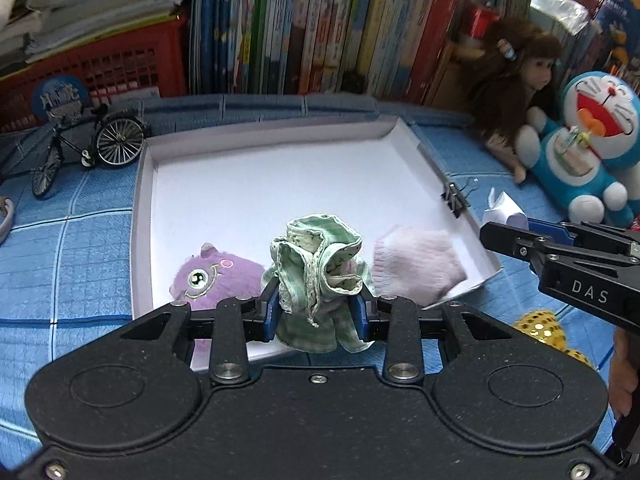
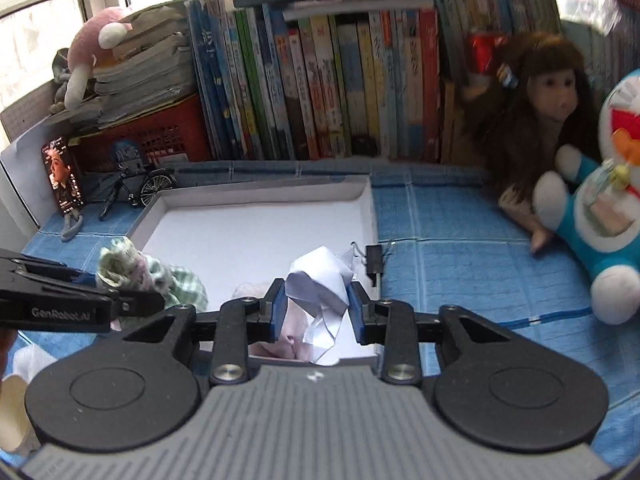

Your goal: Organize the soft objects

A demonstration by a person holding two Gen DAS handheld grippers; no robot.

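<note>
My left gripper is shut on a bunched green checked cloth and holds it over the near edge of a white shallow tray. A purple plush toy and a pale pink sock lie in the tray's near part. My right gripper is shut on a crumpled white paper above the tray's right near corner. The green cloth also shows in the right wrist view. The right gripper shows in the left wrist view.
A blue quilted mat covers the surface. A row of books and a red basket stand behind. A model bicycle is left of the tray. A doll and a Doraemon plush sit right. A binder clip grips the tray's right rim.
</note>
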